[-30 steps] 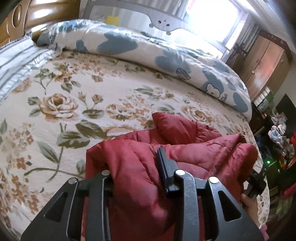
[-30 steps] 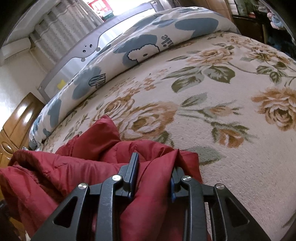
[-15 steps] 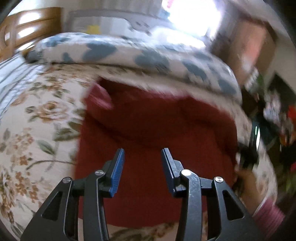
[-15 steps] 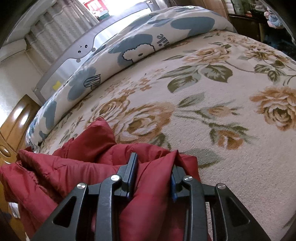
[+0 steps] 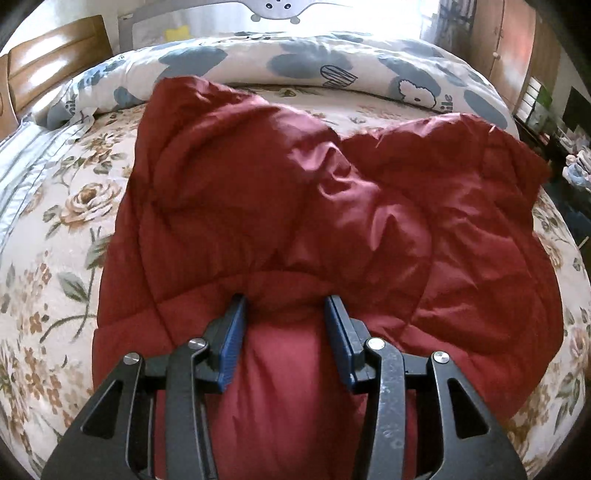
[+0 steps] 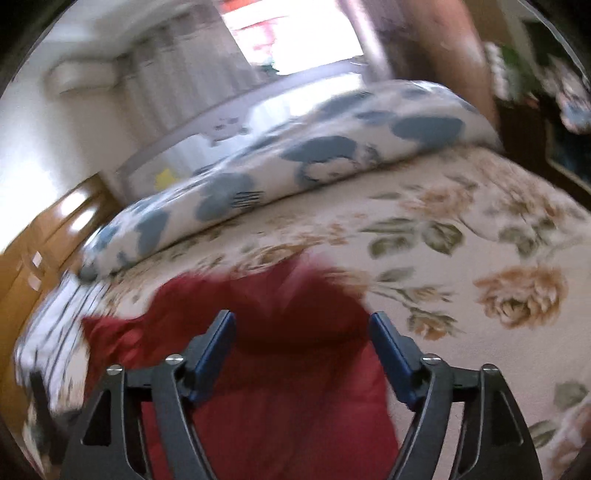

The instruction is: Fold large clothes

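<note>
Left wrist view shows my left gripper closest to me, with its jaws apart and a bulge of the red quilted jacket lying between the blue pads; the cloth seems to touch them, but I judge that nothing is pinched. Beyond the fingers the jacket is spread over the floral bedspread, in the middle of the bed, with two puffy lobes rising at its far end. It is laid out but wrinkled, and I see no neat fold, so I think the folding proper is not yet done: sleeves and sides are to be turned in and the body to be doubled. In the right wrist view, which is blurred, my right gripper is wide open and holds nothing, and it hangs over the near edge of the jacket. Farther away, along the back of the bed, lies a rolled white duvet with blue patches, and behind it a grey bed rail and a bright window.
</note>
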The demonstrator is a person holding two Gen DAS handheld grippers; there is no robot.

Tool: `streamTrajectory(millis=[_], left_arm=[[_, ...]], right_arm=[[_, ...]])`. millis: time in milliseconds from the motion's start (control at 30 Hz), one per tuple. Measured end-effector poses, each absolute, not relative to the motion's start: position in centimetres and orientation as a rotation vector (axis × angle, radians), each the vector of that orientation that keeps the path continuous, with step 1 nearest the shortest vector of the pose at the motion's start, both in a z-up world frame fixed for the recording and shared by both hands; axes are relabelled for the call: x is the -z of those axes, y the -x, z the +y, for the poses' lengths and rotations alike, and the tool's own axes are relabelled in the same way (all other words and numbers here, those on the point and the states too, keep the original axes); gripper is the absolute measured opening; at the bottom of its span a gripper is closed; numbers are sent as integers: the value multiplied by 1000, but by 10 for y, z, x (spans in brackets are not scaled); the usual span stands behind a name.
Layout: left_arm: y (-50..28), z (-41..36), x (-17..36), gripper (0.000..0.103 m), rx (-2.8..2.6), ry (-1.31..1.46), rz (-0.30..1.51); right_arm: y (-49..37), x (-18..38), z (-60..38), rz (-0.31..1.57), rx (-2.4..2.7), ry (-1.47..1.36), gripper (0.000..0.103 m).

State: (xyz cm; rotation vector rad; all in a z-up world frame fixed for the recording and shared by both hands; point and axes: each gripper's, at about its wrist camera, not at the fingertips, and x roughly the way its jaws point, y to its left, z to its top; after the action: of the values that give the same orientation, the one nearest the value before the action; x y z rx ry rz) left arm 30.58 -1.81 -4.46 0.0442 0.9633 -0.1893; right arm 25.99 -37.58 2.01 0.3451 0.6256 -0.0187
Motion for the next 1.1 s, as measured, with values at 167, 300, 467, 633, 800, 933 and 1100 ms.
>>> streamTrajectory(millis=[167, 300, 467, 633, 800, 933, 1100], left_arm=[[-313, -13, 41, 43, 175, -53, 955], [-326, -1, 44, 43, 160, -46, 967], [-351, 12, 56, 49, 97, -25, 984], [-369, 16, 67, 51, 53, -3, 1011], [-365, 15, 64, 51, 58, -20, 1001], [-354, 23, 52, 50, 92, 16, 995], [-327, 34, 31, 51, 136, 57, 965]], right_arm=[[-282, 13, -325, 806, -151, -194, 84], [-312, 55, -319, 934, -106, -171, 85], [-335, 73, -340, 946, -50, -265, 91], [-345, 81, -351, 965, -28, -321, 91], [-342, 83, -347, 955, -17, -320, 92], [-341, 84, -349, 948, -23, -327, 92], [-341, 84, -350, 945, -25, -333, 92]])
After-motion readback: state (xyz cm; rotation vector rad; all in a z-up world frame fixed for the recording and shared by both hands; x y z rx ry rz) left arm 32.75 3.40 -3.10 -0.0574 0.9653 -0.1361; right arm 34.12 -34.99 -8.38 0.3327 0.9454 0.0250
